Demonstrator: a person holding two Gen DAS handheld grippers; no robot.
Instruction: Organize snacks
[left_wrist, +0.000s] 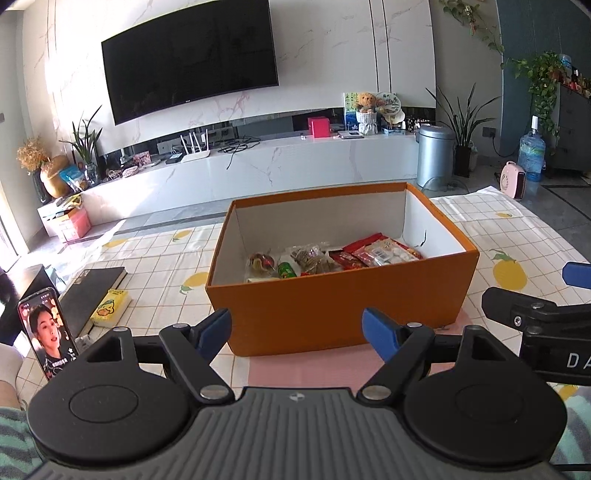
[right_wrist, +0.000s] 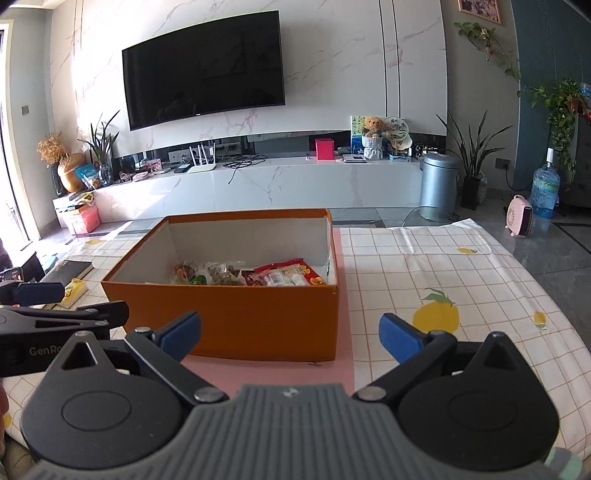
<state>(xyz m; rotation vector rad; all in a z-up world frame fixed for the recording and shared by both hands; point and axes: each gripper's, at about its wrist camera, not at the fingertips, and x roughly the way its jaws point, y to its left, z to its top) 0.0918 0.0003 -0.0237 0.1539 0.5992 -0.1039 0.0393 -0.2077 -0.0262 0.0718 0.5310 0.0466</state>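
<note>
While both grippers hung back at the near edge of the table, the orange box sat dead ahead at 12 o'clock from the left gripper and more like 11 o'clock from the right gripper. Plenty of bare checkered tablecloth stretched out from 1 to 3 o'clock in the right wrist view, running to the far table edge with floor beyond. The box rested on a pink mat that stuck out toward the grippers on the near side.

Snacks were already lying in the bottom of the box — red packets toward the right wall, brownish and green ones toward the left. They sat low, with the box's tall walls rising well above them.

Stuff around the left side: a phone propped upright at 9 o'clock in the left wrist view, a dark book beside it and a small yellow pack right up against the book. Those crowded the left flank, well apart from the box.

Left gripper's jaws were spread wide, blue pads apart and nothing between them, just short of the box's near wall. Right gripper was the same — splayed out and holding nothing, its left pad in front of the box's near wall, its right pad over the cloth.
</note>
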